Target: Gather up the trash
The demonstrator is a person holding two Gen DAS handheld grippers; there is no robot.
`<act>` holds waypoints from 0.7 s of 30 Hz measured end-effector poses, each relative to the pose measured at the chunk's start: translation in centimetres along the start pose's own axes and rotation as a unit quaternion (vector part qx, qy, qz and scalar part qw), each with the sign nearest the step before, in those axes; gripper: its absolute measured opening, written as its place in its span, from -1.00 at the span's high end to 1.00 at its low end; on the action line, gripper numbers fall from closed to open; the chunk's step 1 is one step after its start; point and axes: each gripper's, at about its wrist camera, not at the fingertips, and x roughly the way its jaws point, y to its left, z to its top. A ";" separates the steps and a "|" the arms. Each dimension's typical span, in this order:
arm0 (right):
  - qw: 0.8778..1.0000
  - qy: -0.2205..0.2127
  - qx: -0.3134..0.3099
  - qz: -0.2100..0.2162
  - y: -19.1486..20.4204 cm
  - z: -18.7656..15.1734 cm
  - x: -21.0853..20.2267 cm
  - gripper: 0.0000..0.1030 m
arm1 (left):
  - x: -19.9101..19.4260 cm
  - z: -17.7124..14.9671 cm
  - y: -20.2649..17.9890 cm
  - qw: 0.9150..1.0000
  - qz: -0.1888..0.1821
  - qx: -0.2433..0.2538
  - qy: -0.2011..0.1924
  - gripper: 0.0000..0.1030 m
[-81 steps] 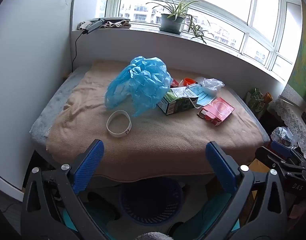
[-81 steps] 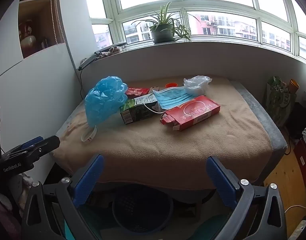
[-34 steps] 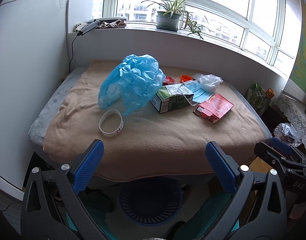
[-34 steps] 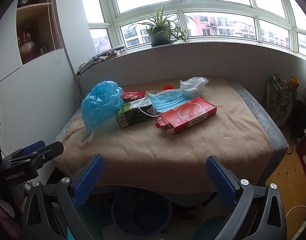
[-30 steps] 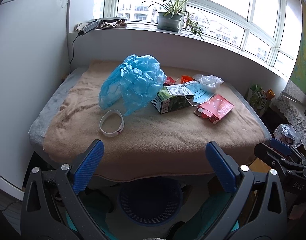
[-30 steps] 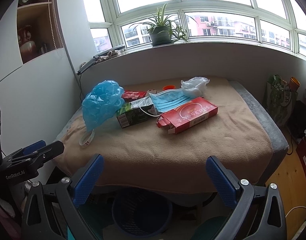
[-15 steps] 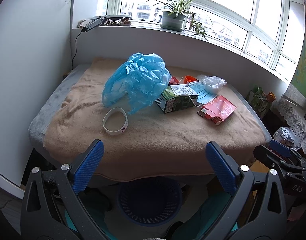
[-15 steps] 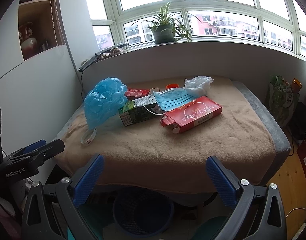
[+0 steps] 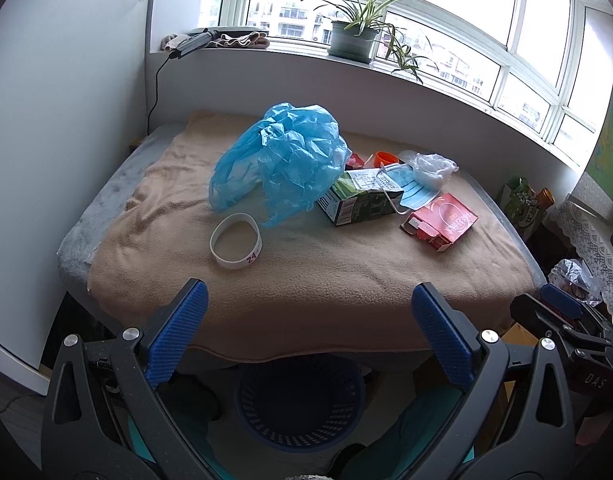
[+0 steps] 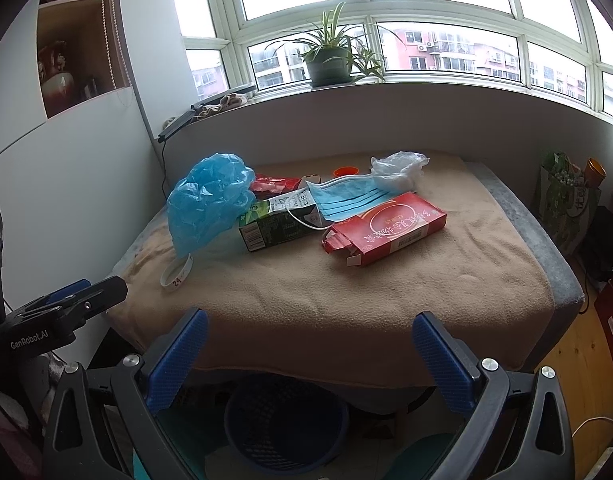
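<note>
Right wrist: two cartons [image 10: 386, 227], one mask [image 10: 346, 198].

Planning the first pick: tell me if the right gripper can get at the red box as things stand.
Probably yes. The right gripper is open and empty, and the red box lies nearest it with bare blanket between.

Front strip of the blanket-covered worktop [image 10: 346, 292] lies bare, open to approach. Farther back, a clutter band blocks passage: blue plastic bag [image 9: 282, 160], white ring [image 9: 236, 241] just before it, green carton [image 10: 274, 224], red box [image 10: 386, 228].
</note>
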 end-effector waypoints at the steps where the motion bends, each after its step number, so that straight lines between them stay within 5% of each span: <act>1: 1.000 0.001 0.000 0.000 0.0 0.0 0.1 -0.99 | 0.1 0.0 0.2 1.000 0.000 -0.002 0.000 -1.00; 21: 0.999 -0.019 0.011 -0.027 -2.5 1.4 1.9 -0.99 | 2.2 -0.5 4.1 0.999 0.020 -0.033 0.011 -1.00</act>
